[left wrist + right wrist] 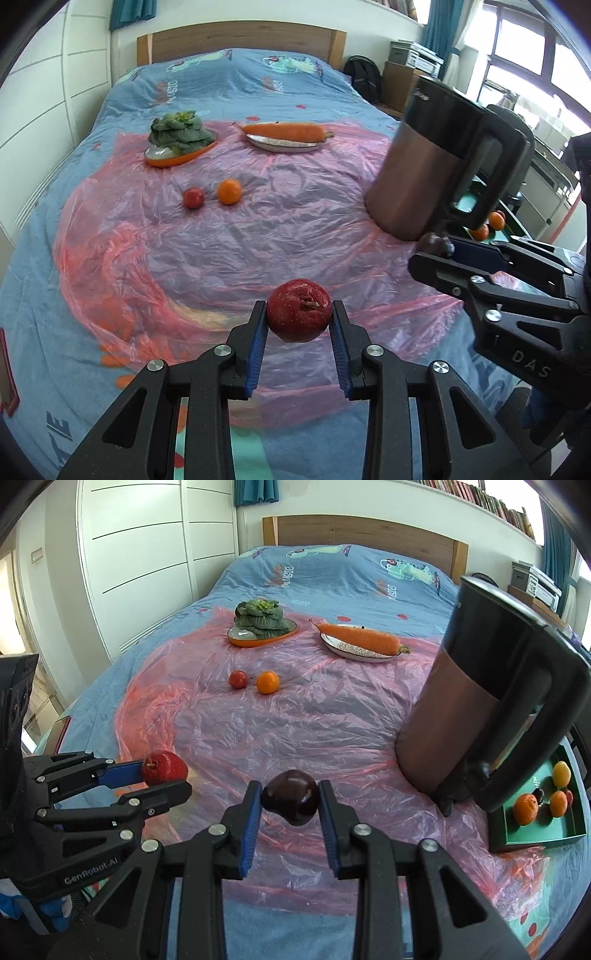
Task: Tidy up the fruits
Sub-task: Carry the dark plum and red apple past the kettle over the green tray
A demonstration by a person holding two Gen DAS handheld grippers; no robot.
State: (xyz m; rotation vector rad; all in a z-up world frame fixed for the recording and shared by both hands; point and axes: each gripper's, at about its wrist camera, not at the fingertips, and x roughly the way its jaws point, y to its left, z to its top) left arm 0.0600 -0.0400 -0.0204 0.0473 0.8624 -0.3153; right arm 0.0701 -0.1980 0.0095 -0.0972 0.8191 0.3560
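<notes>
1. Your left gripper pinches a red apple between its blue pads, clear of the pink sheet below.
2. Your right gripper pinches a dark plum the same way, also off the sheet.
3. The two grippers sit side by side at the near edge of the bed, close but apart.
4. A kettle with a black handle stands on the sheet to your right. In the right wrist view it rises between the plum and the green tray, hiding part of the tray.
5. The tray rests at the bed's right edge and holds two oranges, a yellow fruit and some smaller dark and red fruit, too small to tell apart.
6. Mid-sheet lie a small red fruit and an orange, near each other, not touching.
7. Farther back, greens sit on an orange dish, and a carrot lies across a white plate, its ends overhanging the rim.
8. Nothing lies on the sheet between your grippers and the two loose fruits.
9. Writing: "GenRobot.AI" on the left gripper's body in the right wrist view; "DAS" on the right gripper in the left wrist view, the rest cut off. The bedcover's orange lettering is too warped to read surely.
10. A headboard, white wardrobe and teal curtains frame the bed.
</notes>
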